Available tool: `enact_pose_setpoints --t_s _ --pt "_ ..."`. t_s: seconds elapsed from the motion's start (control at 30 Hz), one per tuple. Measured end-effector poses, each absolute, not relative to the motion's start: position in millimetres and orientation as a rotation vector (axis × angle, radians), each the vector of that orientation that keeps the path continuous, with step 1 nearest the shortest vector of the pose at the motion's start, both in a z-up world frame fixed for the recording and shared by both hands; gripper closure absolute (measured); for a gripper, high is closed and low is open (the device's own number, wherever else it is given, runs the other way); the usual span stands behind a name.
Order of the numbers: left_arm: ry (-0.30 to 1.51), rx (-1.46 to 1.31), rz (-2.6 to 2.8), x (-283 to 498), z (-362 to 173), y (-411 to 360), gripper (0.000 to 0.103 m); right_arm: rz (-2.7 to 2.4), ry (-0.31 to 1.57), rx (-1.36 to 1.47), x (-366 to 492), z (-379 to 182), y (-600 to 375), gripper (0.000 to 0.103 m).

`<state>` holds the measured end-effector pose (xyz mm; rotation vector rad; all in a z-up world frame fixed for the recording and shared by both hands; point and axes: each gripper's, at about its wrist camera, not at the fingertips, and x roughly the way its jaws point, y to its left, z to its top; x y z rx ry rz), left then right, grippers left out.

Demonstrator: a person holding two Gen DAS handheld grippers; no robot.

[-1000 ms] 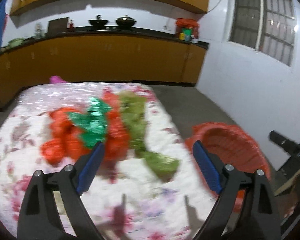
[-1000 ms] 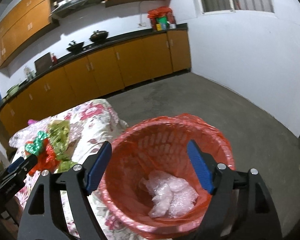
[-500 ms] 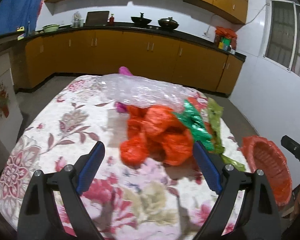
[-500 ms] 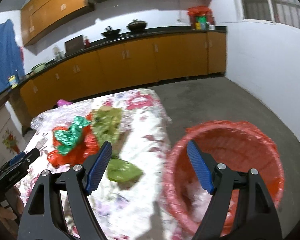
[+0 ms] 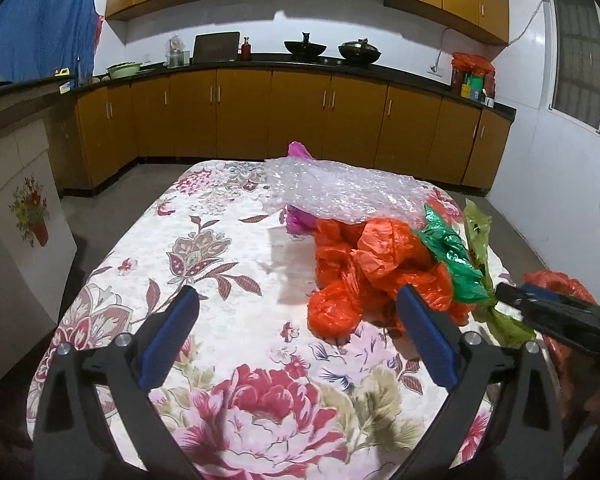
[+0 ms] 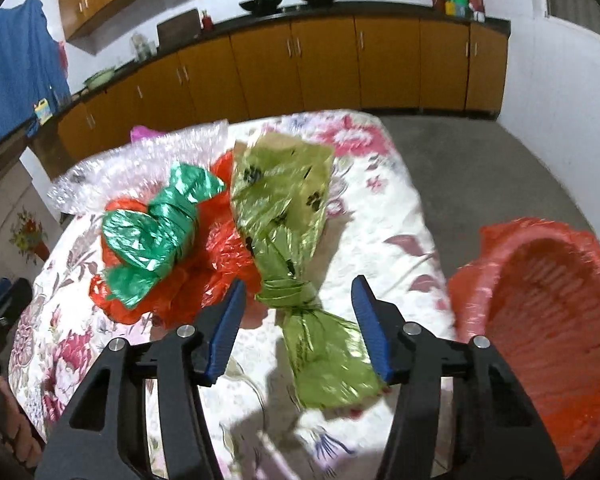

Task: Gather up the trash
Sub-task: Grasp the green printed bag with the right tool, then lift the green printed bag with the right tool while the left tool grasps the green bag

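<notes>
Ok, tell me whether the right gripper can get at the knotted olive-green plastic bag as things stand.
Probably yes. The right gripper already straddles the knotted olive-green plastic bag near its knot, and its jaws have just been closing with the bag between them, not yet pressing. Nothing lies over that end; the crumpled red plastic only borders it.

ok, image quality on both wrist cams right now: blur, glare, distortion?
Left wrist: mostly sharp, the red bags crisp; fisheye bends the cabinets and darkens the corners; glare off the bubble wrap. Right wrist: motion blur, worst on the bin and the lower end of the olive bag; the green bag is softened too; hard finger shadows on the tablecloth.
</notes>
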<state>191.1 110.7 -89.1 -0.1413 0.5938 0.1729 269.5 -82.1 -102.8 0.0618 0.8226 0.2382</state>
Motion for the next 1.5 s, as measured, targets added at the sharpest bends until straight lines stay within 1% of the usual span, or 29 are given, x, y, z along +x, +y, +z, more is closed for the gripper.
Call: enact_pose_setpoints --t_s 0.13,0.23,0.3,0.33,0.37,0.5,0.57,0.67,0.77,0.83,0.93,1.07,1.2,1.27,1.33,1.37,1.47,1.5 --pt "0.603 -0.169 0.153 195 -90 115 0.006 0.241 0.872 0.035 283 -115 -75 0.051" --pt "0.591 -0.168 0.131 197 -89 112 0.006 0.245 0.914 0.04 290 -124 -77 0.058" --pt "0.586 -0.168 0.112 198 -88 108 0.006 0.245 0.932 0.041 291 -129 -77 0.068" --pt "0.584 -0.17 0.103 199 -87 106 0.006 0.242 0.936 0.038 291 -131 -78 0.071" --pt "0.583 -0.174 0.089 200 -86 103 0.006 0.235 0.929 0.03 289 -131 -80 0.08" --pt "0.577 -0.189 0.045 205 -81 93 0.007 0.235 0.918 0.037 282 -127 -87 0.086" --pt "0.572 -0.199 0.016 209 -77 84 0.007 0.232 0.906 0.038 275 -125 -92 0.086" --pt "0.571 -0.191 -0.016 217 -71 68 0.014 0.227 0.892 0.052 266 -119 -101 0.087" --pt "0.571 -0.154 -0.029 227 -66 48 0.022 0.222 0.875 0.068 255 -114 -111 0.087" --pt "0.582 -0.123 -0.038 235 -65 32 0.029 0.22 0.867 0.076 251 -110 -117 0.087" --pt "0.61 -0.072 -0.048 245 -72 9 0.034 0.219 0.862 0.098 246 -107 -126 0.087" --pt "0.65 0.016 -0.004 264 -89 -13 0.038 0.215 0.859 0.12 244 -105 -138 0.087" --pt "0.684 0.018 0.038 282 -99 -9 0.039 0.212 0.852 0.133 238 -103 -147 0.087" --pt "0.699 0.021 0.05 289 -102 -8 0.042 0.213 0.849 0.14 238 -101 -149 0.087" --pt "0.721 0.029 0.055 293 -108 -5 0.051 0.216 0.846 0.146 237 -101 -150 0.087" --pt "0.732 0.031 0.054 294 -110 -4 0.052 0.219 0.845 0.15 236 -101 -151 0.087" --pt "0.754 0.0 0.033 294 -116 4 0.063 0.228 0.846 0.158 235 -101 -149 0.087" --pt "0.757 -0.019 0.019 293 -118 7 0.068 0.232 0.846 0.159 235 -102 -148 0.087"
